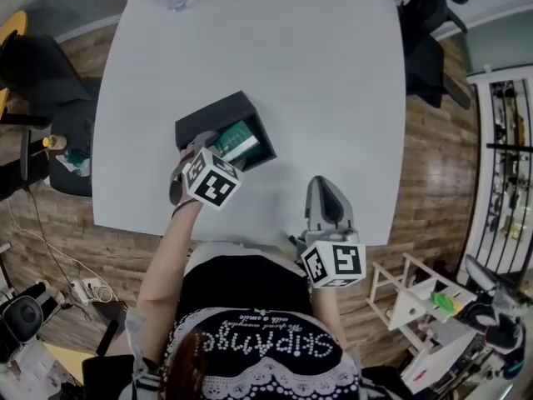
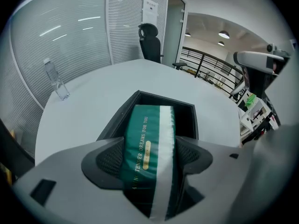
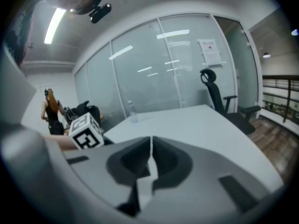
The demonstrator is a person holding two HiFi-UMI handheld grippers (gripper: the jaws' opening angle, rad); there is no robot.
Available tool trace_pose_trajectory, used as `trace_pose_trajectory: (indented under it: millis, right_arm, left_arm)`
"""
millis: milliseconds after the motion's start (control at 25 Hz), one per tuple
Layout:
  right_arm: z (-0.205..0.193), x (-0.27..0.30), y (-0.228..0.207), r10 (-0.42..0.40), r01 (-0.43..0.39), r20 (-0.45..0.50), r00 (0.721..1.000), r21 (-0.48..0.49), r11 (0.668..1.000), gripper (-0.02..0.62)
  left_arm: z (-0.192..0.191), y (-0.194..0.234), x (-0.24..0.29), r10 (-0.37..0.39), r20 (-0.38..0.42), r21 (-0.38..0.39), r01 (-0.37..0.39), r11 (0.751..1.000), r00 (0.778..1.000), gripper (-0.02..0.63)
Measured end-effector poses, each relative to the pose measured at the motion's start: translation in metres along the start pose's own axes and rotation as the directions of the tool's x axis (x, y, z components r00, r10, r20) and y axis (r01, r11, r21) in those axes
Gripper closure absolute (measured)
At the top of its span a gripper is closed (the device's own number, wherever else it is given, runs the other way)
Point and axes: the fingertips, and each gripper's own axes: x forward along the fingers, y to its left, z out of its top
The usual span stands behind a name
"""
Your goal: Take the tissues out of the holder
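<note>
Wide open table (image 1: 291,73) here: a pale, bare top stretches well ahead of the left gripper (image 2: 149,161) and out to both sides. The table's near edge lies just behind both grippers, close to the person. Beyond the far edge, straight ahead of the left gripper, is a glass wall with blinds, with a black office chair (image 2: 150,43) in front of it. Off to the gripper's right, a railing and wooden floor.

Now the black holder (image 2: 187,118), an open-topped box sitting directly in front of the left gripper, touching nothing else on the table. Sticking out of it towards the gripper is the green tissue pack (image 2: 148,120) with a white stripe, its far end down in the box. The left gripper's jaws are clamped on its near end, one pad on each side.

The right gripper (image 3: 151,157), well off to the right near the table's edge, has its jaws pressed together on nothing.

Far ahead and left, near the far edge, stands a clear water bottle (image 2: 57,83).
</note>
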Motion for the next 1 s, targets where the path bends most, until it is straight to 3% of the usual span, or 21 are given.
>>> trace_pose_trajectory:
  millis: [1000]
  right_arm:
    - [0.008, -0.013, -0.007, 0.0, 0.0, 0.022, 1.0, -0.013, 1.0, 0.56]
  left_arm:
    - [0.003, 0.0, -0.006, 0.011, -0.001, 0.015, -0.011, 1.0, 1.0, 0.258]
